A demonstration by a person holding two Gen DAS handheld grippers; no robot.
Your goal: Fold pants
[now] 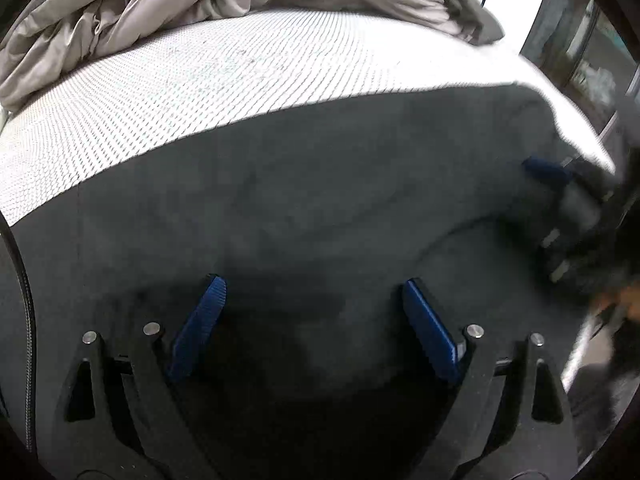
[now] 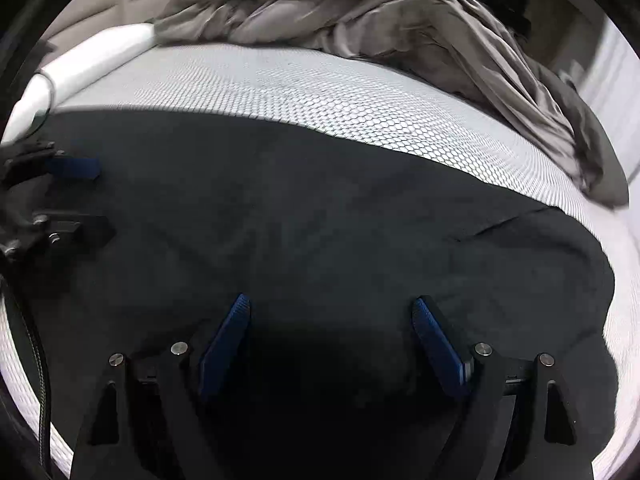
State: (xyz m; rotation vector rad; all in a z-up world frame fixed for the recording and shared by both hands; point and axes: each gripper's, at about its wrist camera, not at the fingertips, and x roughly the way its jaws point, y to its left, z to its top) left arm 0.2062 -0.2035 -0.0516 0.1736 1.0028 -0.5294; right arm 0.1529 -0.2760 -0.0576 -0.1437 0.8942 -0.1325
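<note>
Dark pants lie flat on the mattress; your left tool and right tool hover spread, empty. Pinch the edge evenly before lifting.

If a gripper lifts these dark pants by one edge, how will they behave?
The pants lie flat with soft creases, so they would probably drape limply rather than hold shape. Their matte, fleecy-looking surface suggests the pads would grip without slipping. Pushed over the textured mattress, they would likely bunch.
</note>
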